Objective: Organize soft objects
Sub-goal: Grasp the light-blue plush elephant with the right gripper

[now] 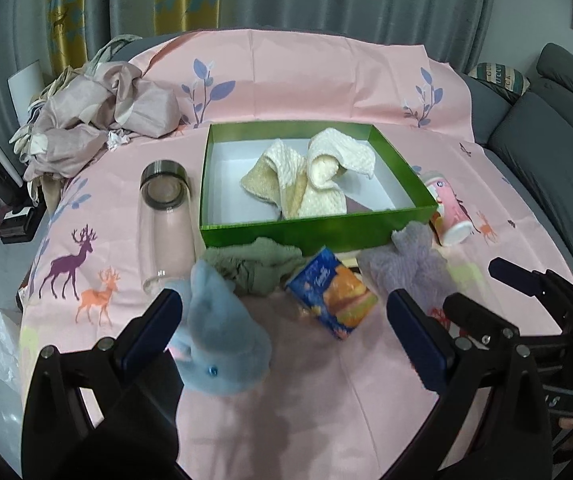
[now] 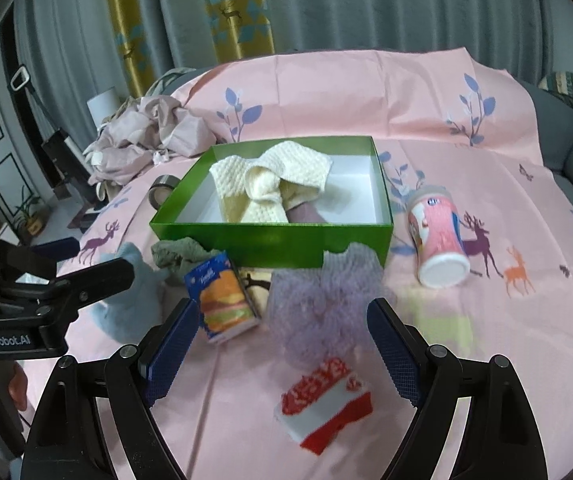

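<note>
A green box [image 1: 318, 236] [image 2: 270, 240] holds a cream towel [image 1: 310, 176] [image 2: 270, 184]. Before its front wall lie a green cloth [image 1: 258, 266] [image 2: 176, 254], a blue burger-print carton [image 1: 332, 298] [image 2: 226, 300] and a lavender fuzzy cloth [image 1: 406, 266] [image 2: 322, 304]. A blue plush toy [image 1: 222, 344] [image 2: 126, 308] rests beside the left finger of my left gripper [image 1: 282, 300], whose jaws stand wide with no grip. My right gripper [image 2: 284, 312] is open, and the lavender cloth lies between its fingertips, untouched. A red and white pack [image 2: 326, 404] lies under it.
A clear glass bottle [image 1: 166, 220] lies left of the box and a pink cup [image 2: 438, 240] lies on its side to the right. Crumpled pinkish fabric [image 1: 98, 120] is heaped at the back left. A grey sofa [image 1: 546, 152] borders the right. The pink tablecloth [image 2: 486, 340] covers the table.
</note>
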